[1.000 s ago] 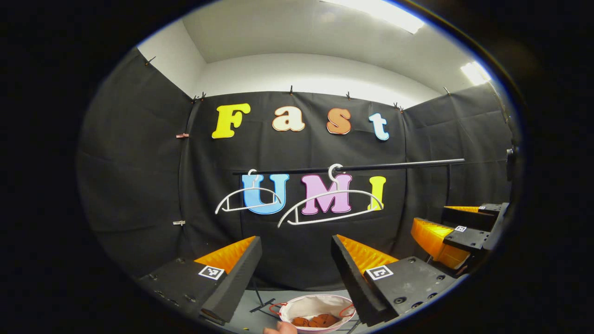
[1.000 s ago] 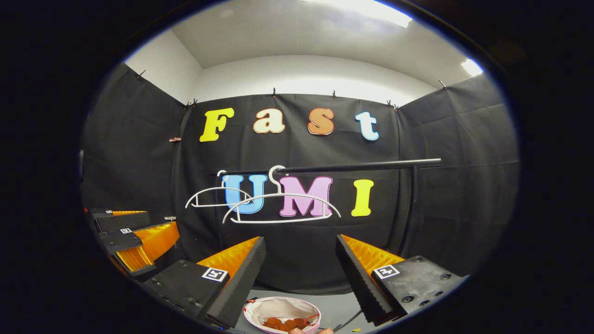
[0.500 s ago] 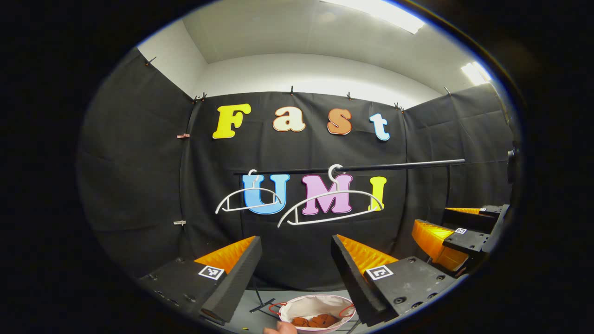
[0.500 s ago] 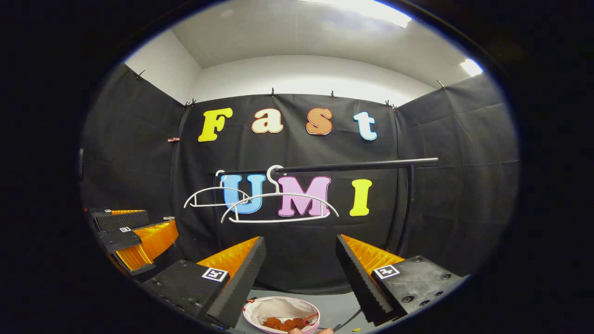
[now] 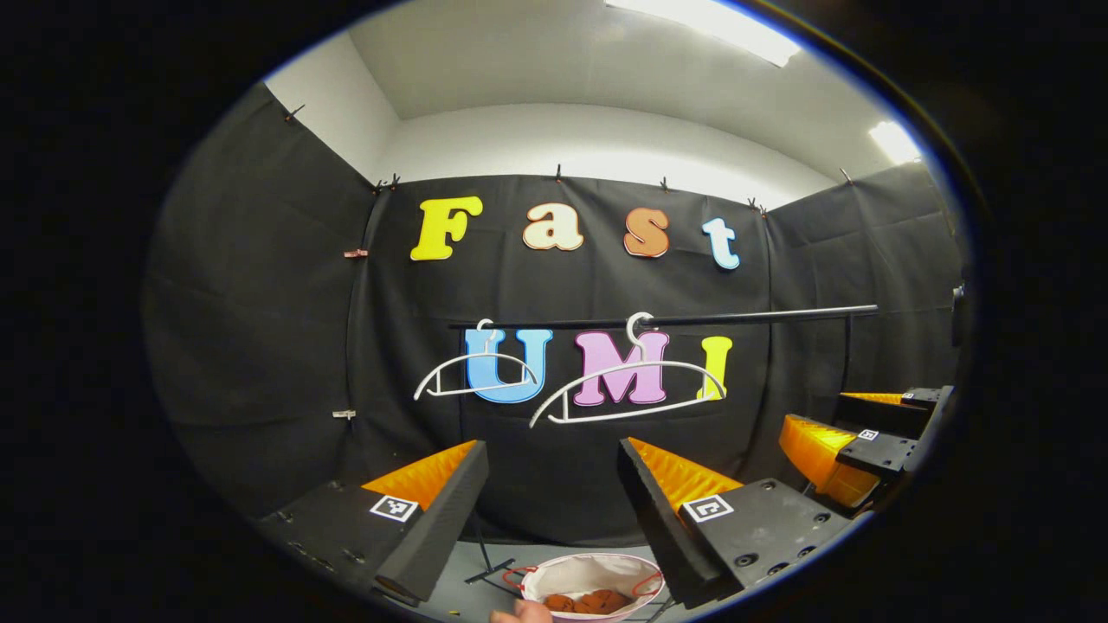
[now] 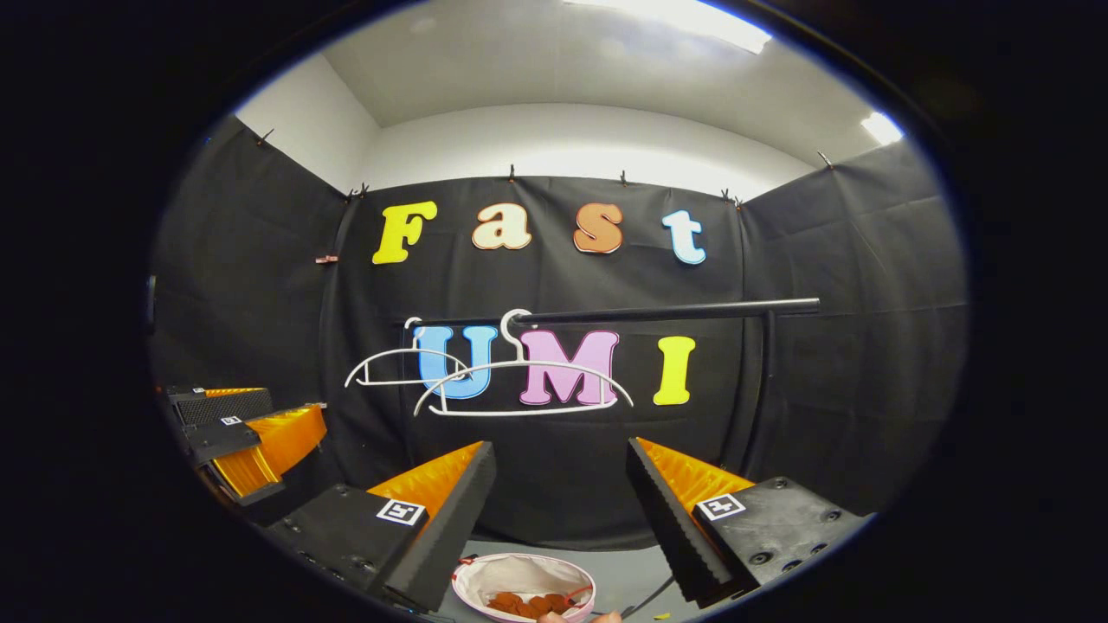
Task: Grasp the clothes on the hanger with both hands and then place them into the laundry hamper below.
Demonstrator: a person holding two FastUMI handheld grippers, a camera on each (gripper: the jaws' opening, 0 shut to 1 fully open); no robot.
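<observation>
Two bare white hangers hang from a black rail in front of the back wall. Below, on the floor, stands a round white laundry hamper with a brown-orange garment lying in its bottom. My left gripper is open and holds nothing, well short of the hangers. My right gripper is open too and holds nothing. In the left gripper view the right gripper shows at the right edge; in the right gripper view the left gripper shows at the left edge.
The rail's upright post stands at the right. A black stand foot lies on the grey floor beside the hamper. A fingertip shows at the bottom edge.
The left gripper view has shifted a little, so the hangers and rail sit slightly lower and to the right. The right gripper has sunk a bit in that view. Both grippers stay open.
</observation>
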